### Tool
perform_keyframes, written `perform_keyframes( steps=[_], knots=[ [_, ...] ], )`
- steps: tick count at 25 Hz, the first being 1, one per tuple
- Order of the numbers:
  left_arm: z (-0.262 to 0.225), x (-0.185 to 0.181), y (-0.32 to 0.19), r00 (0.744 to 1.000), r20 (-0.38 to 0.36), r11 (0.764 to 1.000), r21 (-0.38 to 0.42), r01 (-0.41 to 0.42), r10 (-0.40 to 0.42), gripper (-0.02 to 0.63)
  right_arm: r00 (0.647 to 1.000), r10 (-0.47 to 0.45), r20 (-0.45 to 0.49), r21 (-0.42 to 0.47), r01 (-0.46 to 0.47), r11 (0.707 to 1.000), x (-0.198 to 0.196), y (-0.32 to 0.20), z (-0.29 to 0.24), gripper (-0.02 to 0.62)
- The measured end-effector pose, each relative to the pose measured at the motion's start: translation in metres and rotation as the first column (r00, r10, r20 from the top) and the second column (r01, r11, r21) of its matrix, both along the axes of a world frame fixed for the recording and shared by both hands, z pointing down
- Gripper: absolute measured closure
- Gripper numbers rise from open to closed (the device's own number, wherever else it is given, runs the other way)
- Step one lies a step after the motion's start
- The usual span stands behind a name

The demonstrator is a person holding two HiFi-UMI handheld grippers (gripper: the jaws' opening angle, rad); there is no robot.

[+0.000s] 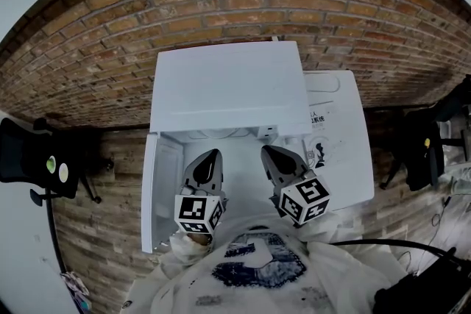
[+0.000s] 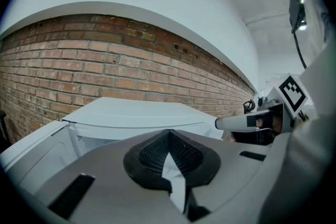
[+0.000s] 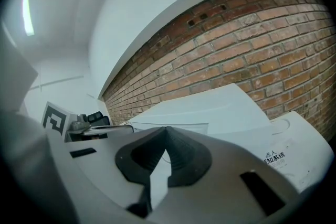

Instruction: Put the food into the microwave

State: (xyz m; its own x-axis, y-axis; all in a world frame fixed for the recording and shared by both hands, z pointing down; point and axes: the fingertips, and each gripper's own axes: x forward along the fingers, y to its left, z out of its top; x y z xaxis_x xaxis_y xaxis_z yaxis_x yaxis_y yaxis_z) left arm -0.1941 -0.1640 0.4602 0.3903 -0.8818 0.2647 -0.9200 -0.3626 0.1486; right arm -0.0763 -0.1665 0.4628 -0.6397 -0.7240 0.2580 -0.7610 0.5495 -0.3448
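Observation:
A white microwave (image 1: 228, 84) stands on a white table (image 1: 342, 151) against a brick wall. Its door (image 1: 160, 187) hangs open to the left, and the pale cavity (image 1: 239, 140) faces me. My left gripper (image 1: 212, 155) and right gripper (image 1: 268, 151) sit side by side just in front of the opening, both shut with nothing between the jaws. In the left gripper view the left gripper (image 2: 169, 132) points at the microwave (image 2: 136, 113), with the right gripper (image 2: 223, 123) beside it. The right gripper (image 3: 167, 129) also faces the microwave (image 3: 210, 110). No food shows in any view.
The brick wall (image 1: 221, 4) runs behind the microwave. The table (image 3: 294, 149) carries black print to the microwave's right. A black chair (image 1: 33, 158) stands at the left, and more dark furniture (image 1: 427, 147) at the right. Black cables (image 1: 412, 254) lie near my right side.

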Motion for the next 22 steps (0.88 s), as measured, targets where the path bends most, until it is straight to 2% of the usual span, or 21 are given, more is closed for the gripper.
perform_keyframes(
  steps=[22],
  knots=[
    [0.0045, 0.0038, -0.0051, 1.0, -0.014, 1.0, -0.023, -0.005, 0.005, 0.598, 1.0, -0.009, -0.002, -0.021, 0.009, 1.0, -0.0023, -0.0015, 0.0056, 0.581]
  ],
)
